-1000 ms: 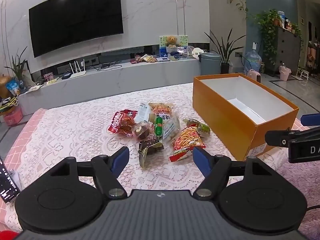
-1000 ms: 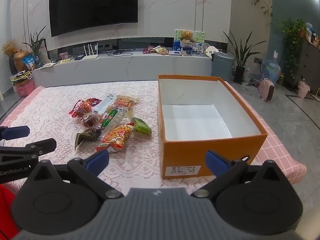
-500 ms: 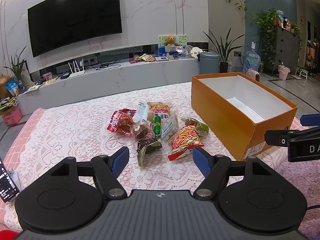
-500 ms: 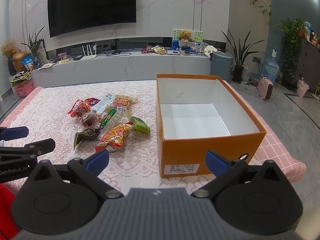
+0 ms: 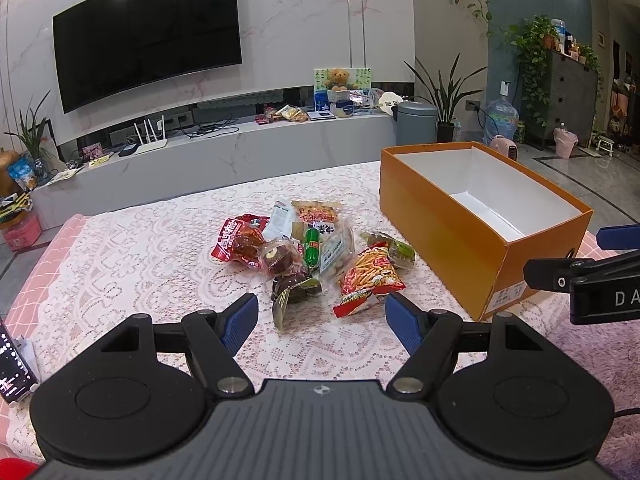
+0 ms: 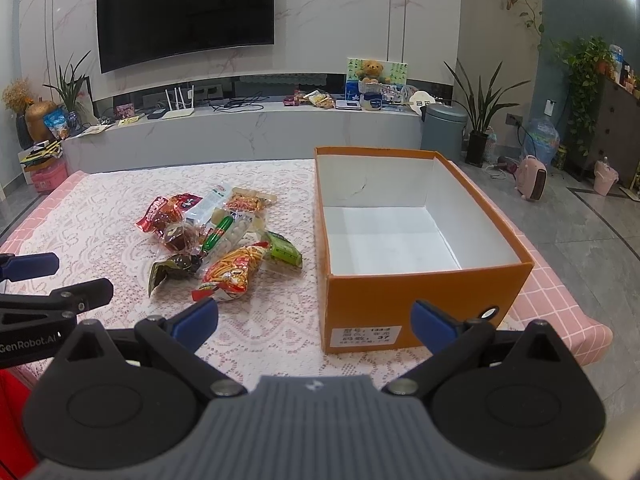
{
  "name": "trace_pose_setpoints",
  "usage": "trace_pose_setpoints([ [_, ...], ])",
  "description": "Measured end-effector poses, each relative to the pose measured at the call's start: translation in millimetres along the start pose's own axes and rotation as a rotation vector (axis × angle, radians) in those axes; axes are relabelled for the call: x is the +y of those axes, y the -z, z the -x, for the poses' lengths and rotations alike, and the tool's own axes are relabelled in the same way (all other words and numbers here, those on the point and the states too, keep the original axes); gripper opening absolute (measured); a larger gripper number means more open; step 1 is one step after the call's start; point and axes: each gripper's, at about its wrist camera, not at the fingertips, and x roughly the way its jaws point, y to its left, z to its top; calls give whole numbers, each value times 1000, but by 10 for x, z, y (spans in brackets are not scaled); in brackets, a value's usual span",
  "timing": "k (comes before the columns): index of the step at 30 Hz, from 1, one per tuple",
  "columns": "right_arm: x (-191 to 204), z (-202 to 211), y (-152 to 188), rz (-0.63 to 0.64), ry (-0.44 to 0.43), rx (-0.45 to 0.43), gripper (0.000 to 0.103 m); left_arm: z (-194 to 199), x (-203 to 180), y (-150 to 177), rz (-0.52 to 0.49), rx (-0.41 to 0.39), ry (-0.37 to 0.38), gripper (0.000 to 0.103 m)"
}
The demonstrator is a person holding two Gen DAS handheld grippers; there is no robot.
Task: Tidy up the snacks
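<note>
**Both grippers poised, snacks heaped beside the open box**

Here we are at the table (image 5: 120, 264) with its white lace cloth; the left gripper (image 5: 321, 316) hangs low over the near edge, blue pads spread wide, nothing between them; the right gripper (image 6: 314, 322) sits just as wide, empty too, aimed at the near end of the orange box (image 6: 416, 300). The box stands open-topped with a white interior, nothing in it; a label shows on its near end. The snack pile (image 5: 308, 248) lies on the cloth just left of the box, apart from it: a red packet (image 5: 236, 240) at the far left, a green sausage stick (image 5: 311, 245) in the middle, a bag of orange strips (image 5: 370, 278) nearest the box side, a dark wrapped piece (image 5: 294, 288) closest to the left gripper; packets overlap and touch one another. Behind, a big television (image 6: 186, 10) on the marble wall.
</note>
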Motion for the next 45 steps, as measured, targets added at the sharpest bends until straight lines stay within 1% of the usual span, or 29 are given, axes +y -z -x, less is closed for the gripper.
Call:
trace_pose_setpoints([
  [40, 17, -16, 16, 0, 0, 29, 100, -4, 6, 66, 13, 9, 5, 86],
  [45, 27, -38, 23, -10, -1, 14, 100, -38, 63, 64, 22, 22, 16, 86],
])
